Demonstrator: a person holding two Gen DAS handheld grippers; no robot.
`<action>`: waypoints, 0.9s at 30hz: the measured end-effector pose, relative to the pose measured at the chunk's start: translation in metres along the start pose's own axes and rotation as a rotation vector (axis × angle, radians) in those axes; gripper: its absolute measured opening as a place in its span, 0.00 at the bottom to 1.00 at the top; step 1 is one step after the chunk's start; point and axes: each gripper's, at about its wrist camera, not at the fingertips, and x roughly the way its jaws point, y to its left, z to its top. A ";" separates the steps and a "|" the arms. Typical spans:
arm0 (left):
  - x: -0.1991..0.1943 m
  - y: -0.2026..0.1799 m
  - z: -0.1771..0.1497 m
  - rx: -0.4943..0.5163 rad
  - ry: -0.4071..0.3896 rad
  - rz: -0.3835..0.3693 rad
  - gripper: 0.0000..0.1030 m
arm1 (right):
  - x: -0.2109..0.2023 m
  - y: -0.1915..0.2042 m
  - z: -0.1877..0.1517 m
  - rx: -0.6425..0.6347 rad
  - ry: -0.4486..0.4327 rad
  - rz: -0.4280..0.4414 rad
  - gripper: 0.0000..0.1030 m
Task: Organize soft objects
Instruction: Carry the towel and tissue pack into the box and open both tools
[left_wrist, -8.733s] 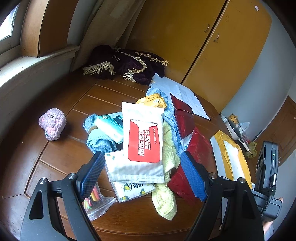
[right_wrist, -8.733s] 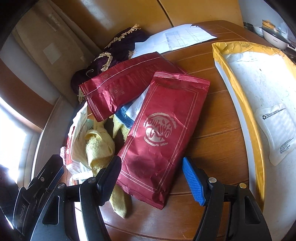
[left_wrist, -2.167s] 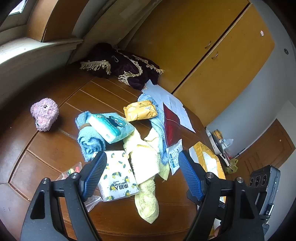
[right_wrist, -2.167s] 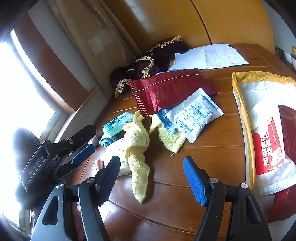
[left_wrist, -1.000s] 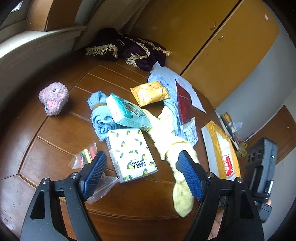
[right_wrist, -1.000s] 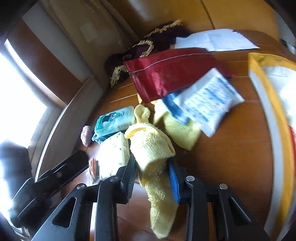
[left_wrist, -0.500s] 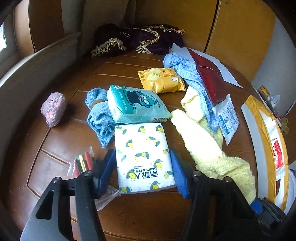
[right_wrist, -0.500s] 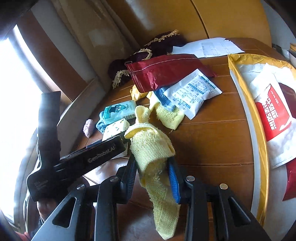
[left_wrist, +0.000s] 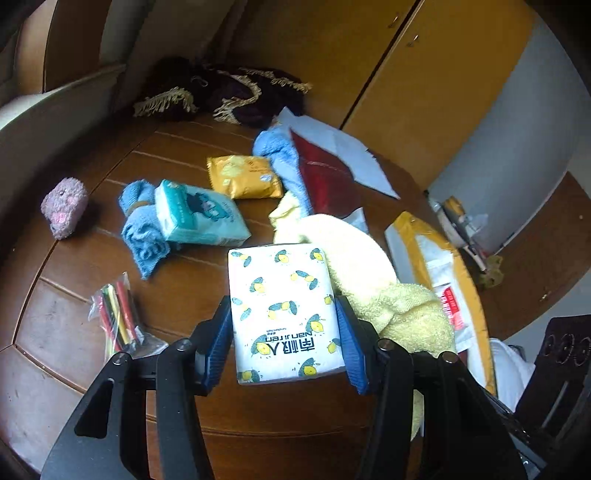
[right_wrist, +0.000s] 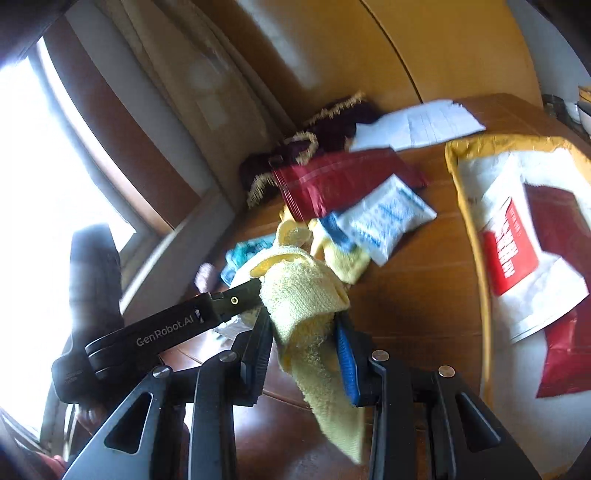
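Both grippers now hold something. Half a second ago the left gripper (left_wrist: 283, 334) straddled the lemon-print tissue pack (left_wrist: 282, 310) with jaws apart; now its pads press the pack's sides near the table's (left_wrist: 177, 288) front edge. Right gripper (right_wrist: 304, 349) stays pinched on the yellow towel (right_wrist: 303, 295), raised just beside it. Sorting can proceed.

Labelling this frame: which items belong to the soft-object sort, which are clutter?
In play:
yellow terry towel in right gripper
lemon-print tissue pack in left gripper
rolled blue towel

Lying about:
white papers
bag of coloured pens
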 end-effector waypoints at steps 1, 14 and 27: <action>-0.006 -0.006 0.002 0.005 -0.021 -0.028 0.50 | -0.006 -0.001 0.002 0.004 -0.017 0.010 0.33; 0.008 -0.084 0.027 0.120 0.015 -0.293 0.50 | -0.069 -0.042 0.032 0.082 -0.221 -0.095 0.33; 0.066 -0.154 0.043 0.241 0.177 -0.398 0.50 | -0.097 -0.090 0.038 0.230 -0.281 -0.299 0.33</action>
